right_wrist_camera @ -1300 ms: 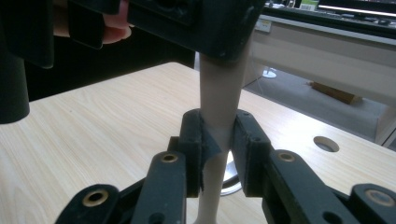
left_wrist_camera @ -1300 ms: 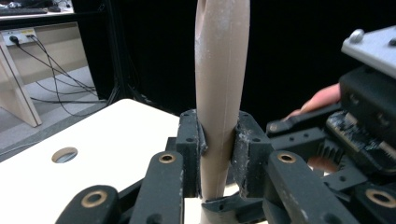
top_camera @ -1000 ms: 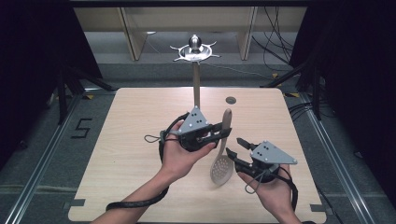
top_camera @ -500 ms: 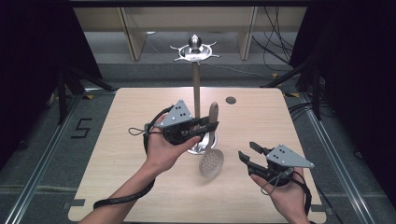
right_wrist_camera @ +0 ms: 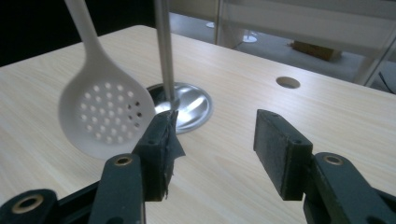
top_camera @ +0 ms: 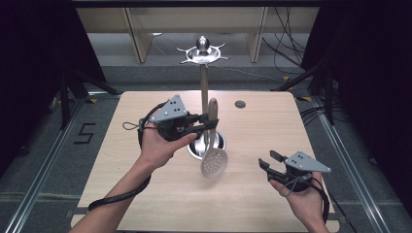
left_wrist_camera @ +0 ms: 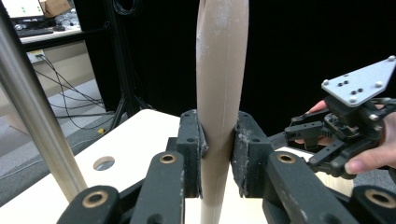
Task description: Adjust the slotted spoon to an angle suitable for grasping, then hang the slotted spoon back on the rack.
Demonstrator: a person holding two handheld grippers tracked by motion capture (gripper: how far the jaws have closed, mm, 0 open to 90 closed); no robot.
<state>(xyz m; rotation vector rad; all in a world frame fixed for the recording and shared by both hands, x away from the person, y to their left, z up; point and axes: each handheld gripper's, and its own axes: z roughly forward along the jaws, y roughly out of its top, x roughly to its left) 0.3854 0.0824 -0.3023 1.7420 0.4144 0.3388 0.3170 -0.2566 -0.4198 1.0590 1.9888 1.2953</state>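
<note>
The left tool [top_camera: 206, 122] clenches the slotted spoon [top_camera: 214, 160] by its handle, upright above the bench [top_camera: 252, 194] middle beside the stand [top_camera: 203, 97], seemingly to hang it, while the right tool [top_camera: 267, 162] waits released near the front right corner.

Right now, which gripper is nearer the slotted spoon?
Left. The left gripper is shut on the slotted spoon by its handle; the right gripper is open, apart to its right.

We see the stand pole [top_camera: 204, 107] right behind our held skimmer [top_camera: 214, 160], base [top_camera: 219, 143] under it; table [top_camera: 160, 204] near us is open w/ passing room.
</note>
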